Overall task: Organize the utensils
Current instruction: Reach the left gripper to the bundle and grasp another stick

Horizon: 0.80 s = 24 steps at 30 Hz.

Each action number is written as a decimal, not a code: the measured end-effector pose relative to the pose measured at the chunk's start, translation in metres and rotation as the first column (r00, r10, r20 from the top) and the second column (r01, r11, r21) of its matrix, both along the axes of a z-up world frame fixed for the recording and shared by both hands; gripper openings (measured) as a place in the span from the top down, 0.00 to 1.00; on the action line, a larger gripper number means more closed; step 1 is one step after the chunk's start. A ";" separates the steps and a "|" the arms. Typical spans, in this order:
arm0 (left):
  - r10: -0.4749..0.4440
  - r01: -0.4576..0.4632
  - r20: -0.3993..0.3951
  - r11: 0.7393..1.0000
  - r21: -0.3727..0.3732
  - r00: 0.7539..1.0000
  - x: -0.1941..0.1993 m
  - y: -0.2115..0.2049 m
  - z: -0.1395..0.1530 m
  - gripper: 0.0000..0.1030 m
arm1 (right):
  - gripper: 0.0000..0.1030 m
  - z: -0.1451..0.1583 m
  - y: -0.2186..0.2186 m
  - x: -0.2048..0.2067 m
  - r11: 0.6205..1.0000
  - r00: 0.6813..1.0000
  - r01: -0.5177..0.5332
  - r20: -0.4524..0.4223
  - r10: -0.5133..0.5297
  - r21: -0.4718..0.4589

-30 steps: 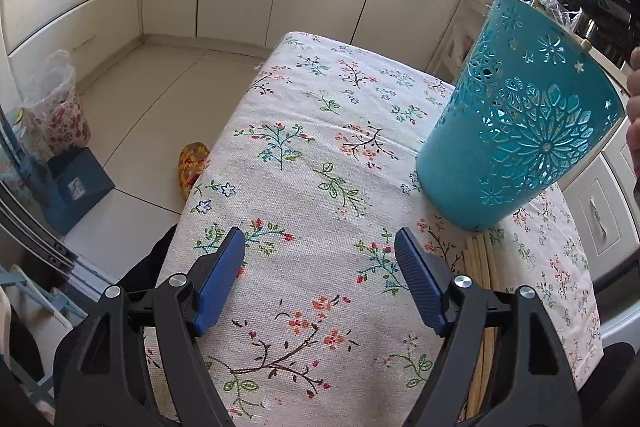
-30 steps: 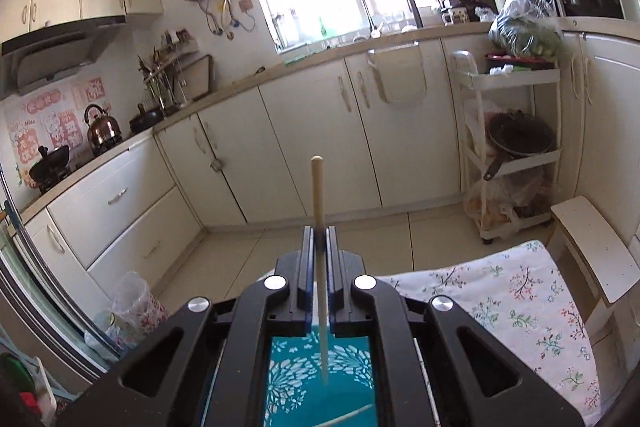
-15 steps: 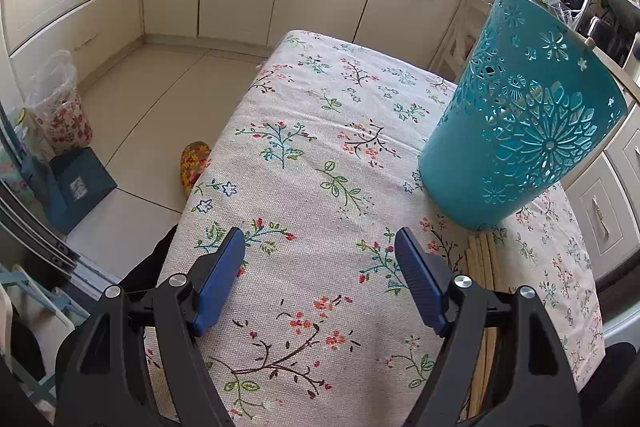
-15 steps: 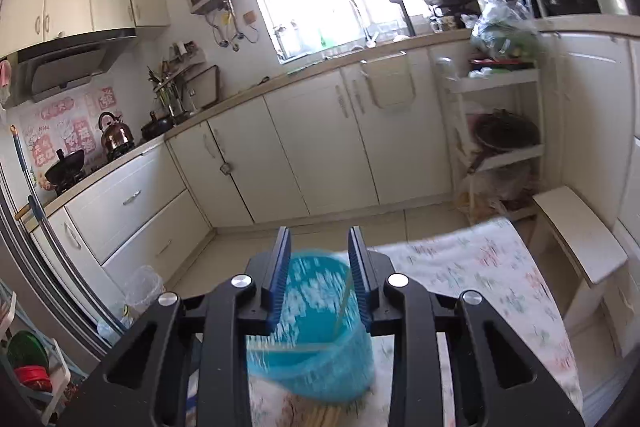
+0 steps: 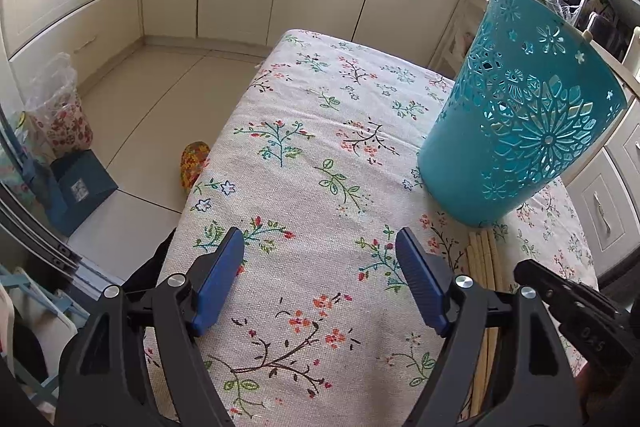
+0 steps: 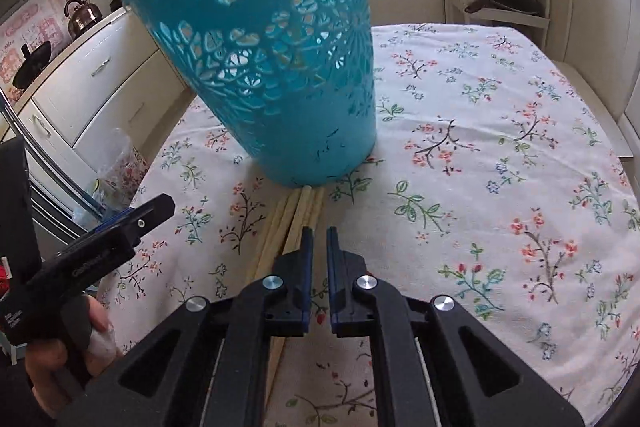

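While the left gripper stood wide open over bare tablecloth, the right gripper, jaws just closed with nothing between them, pointed along the chopsticks. Their long axis ran from beneath its tips toward the teal basket, slightly left; the right hand was nearer.

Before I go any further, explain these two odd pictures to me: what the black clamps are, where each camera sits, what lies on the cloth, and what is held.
No machine here: a person holds two black hand-held grippers, each with a fisheye camera looking along its blue-padded fingers. One picture looks from the left gripper, open and empty; the other from the right gripper, nearly shut on nothing. On the floral tablecloth stands a teal perforated plastic basket, with a bundle of pale wooden chopsticks lying at its base. Nothing is held.
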<state>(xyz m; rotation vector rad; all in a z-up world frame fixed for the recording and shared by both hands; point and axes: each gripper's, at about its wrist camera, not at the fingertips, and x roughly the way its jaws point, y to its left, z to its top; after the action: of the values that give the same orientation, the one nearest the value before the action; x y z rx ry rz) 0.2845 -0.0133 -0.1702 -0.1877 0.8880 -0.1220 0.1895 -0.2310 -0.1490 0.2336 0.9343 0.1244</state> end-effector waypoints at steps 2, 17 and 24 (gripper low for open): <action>-0.001 0.001 0.000 1.000 0.000 1.000 0.000 0.000 0.000 0.28 | 0.93 -0.004 0.002 0.002 1.000 1.000 -0.003 -0.012 0.003 -0.001; -0.007 0.007 -0.002 1.000 0.010 1.000 0.001 0.000 0.000 0.26 | 0.92 -0.008 0.020 0.003 0.992 0.997 -0.075 -0.011 0.074 -0.101; -0.042 0.042 -0.004 0.999 0.034 0.999 0.000 -0.007 0.000 0.26 | 0.92 -0.004 0.010 -0.002 0.972 0.987 -0.157 -0.056 0.149 -0.177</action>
<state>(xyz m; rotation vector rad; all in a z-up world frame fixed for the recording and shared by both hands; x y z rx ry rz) 0.2848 -0.0205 -0.1702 -0.1380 0.8966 -0.1456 0.1879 -0.2208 -0.1531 -0.0044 0.9991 0.1764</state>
